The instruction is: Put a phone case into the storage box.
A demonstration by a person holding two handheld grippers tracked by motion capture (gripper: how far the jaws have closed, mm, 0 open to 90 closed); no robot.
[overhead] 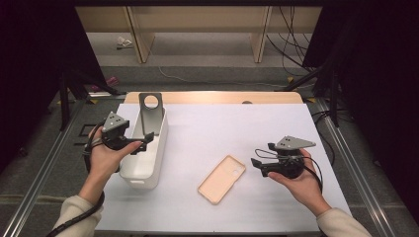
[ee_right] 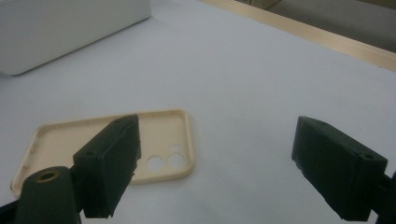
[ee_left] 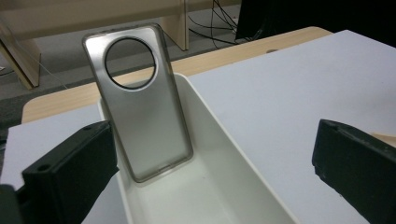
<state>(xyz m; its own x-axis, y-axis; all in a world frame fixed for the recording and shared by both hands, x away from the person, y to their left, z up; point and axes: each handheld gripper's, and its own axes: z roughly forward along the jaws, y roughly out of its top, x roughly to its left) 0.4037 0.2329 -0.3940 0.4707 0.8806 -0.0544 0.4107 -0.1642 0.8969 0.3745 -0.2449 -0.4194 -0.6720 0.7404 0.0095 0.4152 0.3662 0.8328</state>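
A lab or recording studio: dark curtains are hanging at the frame's left and right, cables [overhead: 291, 47] are trailing across the grey floor at top, and a white-covered desk [overhead: 247, 128] is standing on metal framing.

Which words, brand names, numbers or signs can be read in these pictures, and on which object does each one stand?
None can be read.
The grey phone case standing in the white bin: plain, no print.
The beige phone case lying on the table: plain inside, no print.
The left gripper and right gripper: no label visible.
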